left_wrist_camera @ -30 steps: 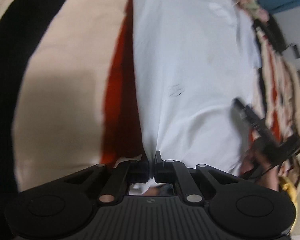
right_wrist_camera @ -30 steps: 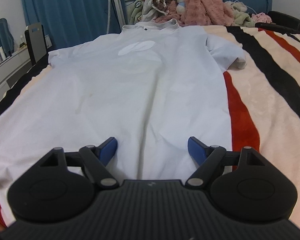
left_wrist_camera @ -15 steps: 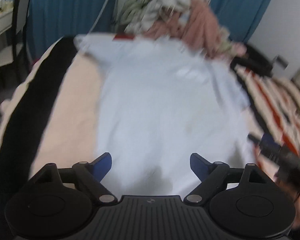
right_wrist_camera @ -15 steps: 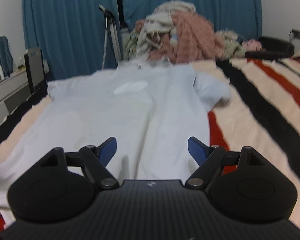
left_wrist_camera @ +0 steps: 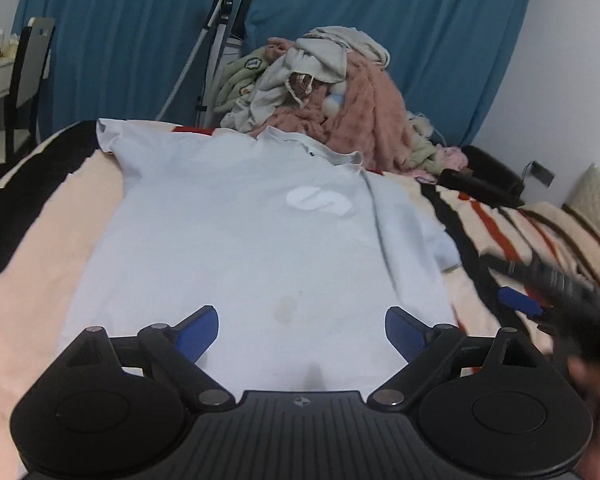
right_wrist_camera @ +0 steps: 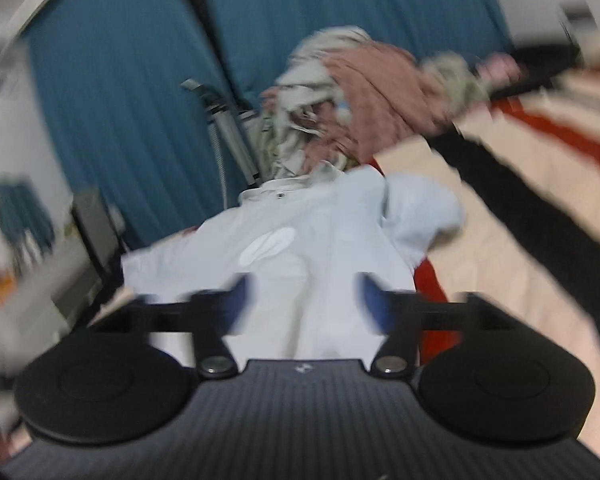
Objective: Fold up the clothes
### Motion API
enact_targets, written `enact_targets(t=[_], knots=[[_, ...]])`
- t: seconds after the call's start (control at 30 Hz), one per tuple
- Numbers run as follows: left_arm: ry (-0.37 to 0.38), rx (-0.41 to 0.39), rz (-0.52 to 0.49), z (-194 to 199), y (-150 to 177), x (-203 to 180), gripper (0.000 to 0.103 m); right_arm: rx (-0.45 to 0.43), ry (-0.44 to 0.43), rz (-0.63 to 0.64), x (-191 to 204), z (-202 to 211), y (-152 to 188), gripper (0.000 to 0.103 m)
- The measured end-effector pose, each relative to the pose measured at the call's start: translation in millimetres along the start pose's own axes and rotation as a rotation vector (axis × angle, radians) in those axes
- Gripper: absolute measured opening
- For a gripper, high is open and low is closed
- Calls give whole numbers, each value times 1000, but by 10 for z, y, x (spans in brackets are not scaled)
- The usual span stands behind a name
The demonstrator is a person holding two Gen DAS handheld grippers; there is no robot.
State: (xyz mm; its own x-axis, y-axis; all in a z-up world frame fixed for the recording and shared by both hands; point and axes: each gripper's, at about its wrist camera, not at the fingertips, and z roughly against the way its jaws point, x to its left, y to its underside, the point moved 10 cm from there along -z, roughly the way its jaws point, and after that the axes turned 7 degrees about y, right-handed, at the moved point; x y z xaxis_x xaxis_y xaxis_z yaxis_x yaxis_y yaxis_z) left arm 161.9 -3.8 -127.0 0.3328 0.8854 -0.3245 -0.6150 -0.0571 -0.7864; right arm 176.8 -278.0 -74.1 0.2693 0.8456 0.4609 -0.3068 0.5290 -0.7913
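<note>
The white shirt (left_wrist_camera: 236, 248) lies spread face up on the striped blanket (left_wrist_camera: 32, 264), collar toward the heap of unfolded laundry (left_wrist_camera: 324, 92) that sits just beyond it against the blue curtain (left_wrist_camera: 112, 32). No fold has yet been made in it.

Your left gripper (left_wrist_camera: 300, 330) hangs over the hem end of the shirt. Its jaws are spreading and nothing is between them; the blue pads stand clear of the cloth. Your right gripper (right_wrist_camera: 304, 300) is also over the hem end, toward the shirt's right edge. That view is blurred, but its jaws are opening too, and I can make out no cloth pinched between them.

Judgement: you are between grasps. The shirt is laid out and the first fold is about to be set up.

Findings on the shirt:
- The sleeve on the left of the shirt lies flat and extended.
- The sleeve on the right (left_wrist_camera: 432, 236) is bunched and partly rolled under.
- A crease runs down the body from the collar on that same side.

The next move likely calls for straightening that bunched sleeve, then taking the shirt at two points along one side, shoulder and hem, so that the side folds inward evenly.
</note>
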Motion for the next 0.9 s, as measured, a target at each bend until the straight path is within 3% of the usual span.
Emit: enact_targets(t=[0.13, 0.23, 0.3, 0.33, 0.47, 0.53, 0.67, 0.7, 0.73, 0.77, 0.8, 0.9], knots=[[19, -32, 37, -63, -29, 109, 95, 31, -25, -215, -368, -630, -189, 88], [52, -25, 34, -234, -27, 166, 95, 30, 10, -322, -753, -1114, -308, 90], [66, -20, 42, -370, -20, 193, 95, 79, 20, -388, -989, -1463, -287, 89], [73, -20, 46, -433, -22, 204, 95, 107, 26, -415, -1095, -1634, -261, 89], [92, -26, 49, -684, -34, 243, 94, 71, -70, -424, -1130, -2047, -342, 88], [96, -10, 48, -809, -12, 261, 94, 54, -136, -429, -1075, -2236, -423, 63], [107, 21, 74, -993, 40, 325, 94, 61, -120, -409, -995, -2655, -587, 58], [106, 29, 86, -1036, 50, 351, 94, 68, -87, -395, -1002, -2729, -620, 44], [106, 37, 101, -1076, 58, 377, 94, 75, -50, -380, -1015, -2796, -655, 16], [105, 47, 122, -1115, 67, 411, 94, 72, -17, -357, -1021, -2829, -704, 7], [103, 57, 149, -1150, 75, 453, 94, 64, 15, -332, -1024, -2852, -757, 6], [87, 57, 181, -1183, 58, 525, 94, -65, 45, -270, -1100, -2680, -1054, 5]])
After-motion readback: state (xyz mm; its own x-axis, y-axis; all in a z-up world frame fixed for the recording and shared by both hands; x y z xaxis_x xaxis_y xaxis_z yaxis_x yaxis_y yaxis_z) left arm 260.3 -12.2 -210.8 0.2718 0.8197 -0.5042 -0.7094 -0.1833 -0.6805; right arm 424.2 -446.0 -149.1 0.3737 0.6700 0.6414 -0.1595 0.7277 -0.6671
